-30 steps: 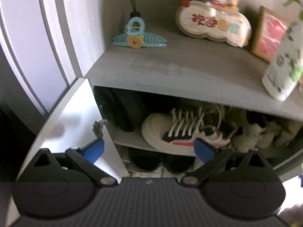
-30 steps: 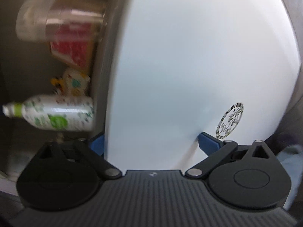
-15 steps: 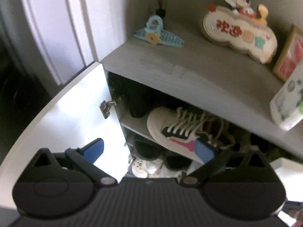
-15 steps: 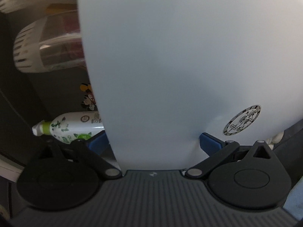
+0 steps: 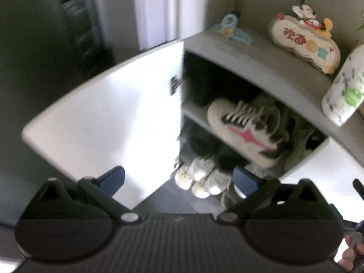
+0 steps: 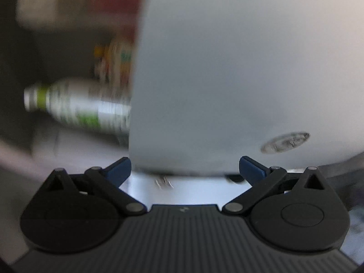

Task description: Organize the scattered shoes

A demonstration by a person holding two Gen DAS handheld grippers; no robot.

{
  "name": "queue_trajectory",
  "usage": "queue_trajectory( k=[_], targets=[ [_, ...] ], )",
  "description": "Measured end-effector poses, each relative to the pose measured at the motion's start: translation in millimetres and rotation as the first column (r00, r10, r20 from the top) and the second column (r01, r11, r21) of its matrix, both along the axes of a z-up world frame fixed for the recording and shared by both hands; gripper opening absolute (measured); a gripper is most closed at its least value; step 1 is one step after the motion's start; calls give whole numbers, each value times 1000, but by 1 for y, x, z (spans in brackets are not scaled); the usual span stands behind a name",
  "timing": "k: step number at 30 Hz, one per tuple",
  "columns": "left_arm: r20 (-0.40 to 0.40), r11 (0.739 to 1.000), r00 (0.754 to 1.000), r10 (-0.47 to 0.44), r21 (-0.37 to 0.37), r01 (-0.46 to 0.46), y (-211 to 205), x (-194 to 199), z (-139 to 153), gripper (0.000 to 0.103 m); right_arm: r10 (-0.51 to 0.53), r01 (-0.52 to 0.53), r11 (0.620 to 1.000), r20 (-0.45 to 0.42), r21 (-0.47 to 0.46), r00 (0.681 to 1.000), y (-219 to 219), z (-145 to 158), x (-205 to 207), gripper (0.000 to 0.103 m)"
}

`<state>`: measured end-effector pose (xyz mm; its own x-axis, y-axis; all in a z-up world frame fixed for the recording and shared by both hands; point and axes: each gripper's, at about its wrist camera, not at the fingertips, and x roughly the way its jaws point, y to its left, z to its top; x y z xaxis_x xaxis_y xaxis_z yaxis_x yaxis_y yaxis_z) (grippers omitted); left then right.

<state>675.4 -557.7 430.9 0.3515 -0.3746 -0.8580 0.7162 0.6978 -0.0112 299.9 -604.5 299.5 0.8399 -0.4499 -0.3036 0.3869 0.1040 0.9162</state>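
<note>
A grey shoe cabinet (image 5: 261, 68) stands with its white left door (image 5: 109, 122) swung wide. A white sneaker (image 5: 241, 129) with a pink mark lies tilted on the upper shelf; pale shoes (image 5: 202, 177) sit below. The left gripper (image 5: 178, 178) and the right gripper (image 6: 184, 168), facing another white door (image 6: 238, 72), both have fingers spread, holding nothing.

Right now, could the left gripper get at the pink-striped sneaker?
Probably yes: the left door is swung wide, the left gripper is open and empty, and the sneaker sits at the shelf front with nothing before it.
</note>
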Motion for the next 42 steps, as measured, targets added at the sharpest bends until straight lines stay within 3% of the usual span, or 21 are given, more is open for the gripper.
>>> queue_trajectory(
  k=[5,10,13,22,26,28,30,31,33,36,37,39,42],
  targets=[
    [-38,994,994,103,-15,-104,80,-30,-3,103,186,-191,979,-76,-74,980,36,27,28,103],
    [-90,969,965,247,0,-248,153,-60,-2,103,338,-349,934,-130,-74,932,84,63,31,103],
    [-56,952,951,305,7,-305,180,-85,3,103,467,-495,867,-261,-52,845,116,77,40,103],
    [-21,880,880,474,-4,-475,229,-177,22,103,676,-721,693,-325,-25,661,161,78,24,103],
    [-26,839,839,544,12,-544,240,-230,20,103,756,-816,576,-349,-47,554,176,86,2,103],
    [-27,824,824,566,30,-565,245,-256,17,103,782,-843,535,-341,-59,521,182,88,-5,103],
    [-21,794,795,606,79,-603,256,-291,17,103,806,-884,465,-389,-54,447,192,91,-19,103],
    [-34,780,780,624,91,-620,265,-314,18,103,807,-893,447,-409,-49,427,195,92,-24,103],
    [-57,776,774,630,88,-625,279,-335,19,103,819,-921,387,-443,-46,366,207,97,-45,103],
    [-64,771,769,635,106,-628,309,-371,14,103,805,-943,327,-506,-55,309,229,99,-69,103],
    [-63,759,758,650,112,-642,324,-380,12,103,797,-951,305,-531,-57,287,238,99,-78,103],
    [-77,740,736,673,99,-666,352,-393,12,103,780,-947,313,-550,-68,297,255,103,-94,103],
    [-79,738,734,674,40,-673,395,-399,19,103,748,-936,336,-575,-104,333,288,108,-116,103]
  ],
)
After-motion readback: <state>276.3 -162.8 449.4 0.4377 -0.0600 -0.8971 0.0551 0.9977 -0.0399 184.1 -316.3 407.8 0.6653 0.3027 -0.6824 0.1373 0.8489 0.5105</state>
